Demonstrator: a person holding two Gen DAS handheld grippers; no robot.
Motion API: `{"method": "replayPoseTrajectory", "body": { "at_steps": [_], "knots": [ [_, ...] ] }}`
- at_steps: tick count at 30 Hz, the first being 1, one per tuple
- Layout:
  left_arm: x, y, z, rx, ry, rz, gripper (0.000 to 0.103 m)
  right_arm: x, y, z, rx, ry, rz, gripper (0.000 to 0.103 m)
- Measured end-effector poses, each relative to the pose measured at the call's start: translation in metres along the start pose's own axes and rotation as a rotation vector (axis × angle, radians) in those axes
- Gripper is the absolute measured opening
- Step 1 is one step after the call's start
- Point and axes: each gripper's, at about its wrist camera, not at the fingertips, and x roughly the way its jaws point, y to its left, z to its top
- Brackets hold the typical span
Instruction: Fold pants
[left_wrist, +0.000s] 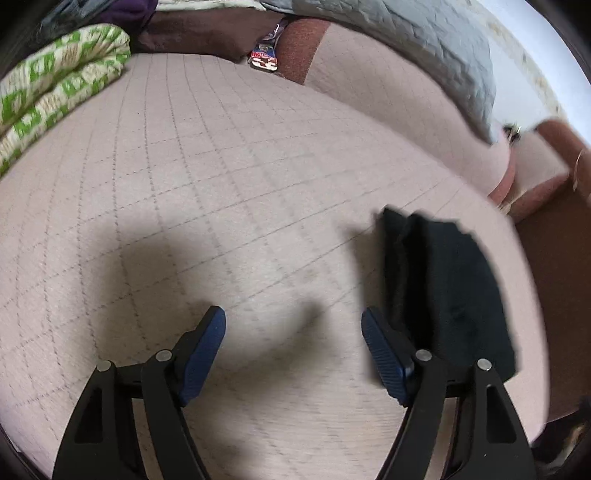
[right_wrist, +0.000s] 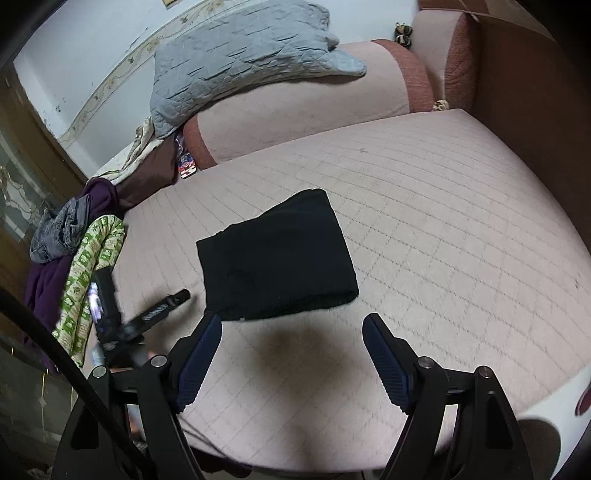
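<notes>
The black pants (right_wrist: 279, 256) lie folded into a compact rectangle on the pink quilted mattress (right_wrist: 424, 229). My right gripper (right_wrist: 291, 321) is open and empty, hovering just in front of the folded pants' near edge. My left gripper (left_wrist: 293, 317) is open and empty above the mattress (left_wrist: 221, 184); the folded pants (left_wrist: 443, 284) lie just to the right of its right finger. The left gripper also shows in the right wrist view (right_wrist: 155, 314), to the left of the pants.
A green patterned blanket (left_wrist: 55, 85) and a pile of purple and grey clothes (right_wrist: 62, 229) lie at the left. Pink bolsters (right_wrist: 314, 99) with a grey quilt (right_wrist: 240, 59) line the back. A brown board (right_wrist: 535, 92) stands at the right.
</notes>
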Motion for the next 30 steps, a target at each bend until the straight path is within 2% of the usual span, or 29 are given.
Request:
{"method": "replayPoseTrajectory", "body": {
  "at_steps": [2,4,7,13,17,20,21,22,24,29,30],
  "knots": [
    [-0.019,-0.006,0.005,0.006,-0.048,-0.023,0.075,0.015,-0.01,0.014,0.014,-0.01,0.003,0.083],
    [-0.037,-0.017,0.007,0.057,-0.093,-0.01,0.078,0.031,-0.022,0.032,0.042,-0.024,0.006,0.083],
    [-0.043,-0.027,0.008,0.072,-0.071,-0.043,0.084,0.053,-0.033,0.057,0.068,-0.004,0.018,0.083],
    [-0.001,-0.053,0.013,0.118,0.095,-0.09,0.085,0.112,-0.05,0.097,0.082,0.063,0.0,0.083],
    [0.041,-0.067,0.018,0.196,0.147,-0.058,0.085,0.158,-0.066,0.106,0.12,0.125,0.008,0.083],
    [0.066,-0.074,0.024,0.222,0.181,-0.113,0.085,0.188,-0.078,0.11,0.137,0.158,0.014,0.083],
    [0.075,-0.077,0.027,0.228,0.191,-0.136,0.088,0.198,-0.082,0.111,0.141,0.166,0.016,0.083],
    [0.081,-0.081,0.029,0.238,0.183,-0.151,0.097,0.21,-0.086,0.112,0.149,0.179,0.022,0.083],
    [0.088,-0.09,0.031,0.261,0.158,-0.159,0.103,0.223,-0.089,0.114,0.149,0.19,0.063,0.085],
    [0.099,-0.112,0.029,0.357,0.118,-0.144,0.102,0.238,-0.08,0.12,0.068,0.174,0.13,0.087],
    [0.099,-0.115,0.03,0.365,0.121,-0.154,0.086,0.24,-0.078,0.12,0.057,0.176,0.13,0.086]
  ]
}}
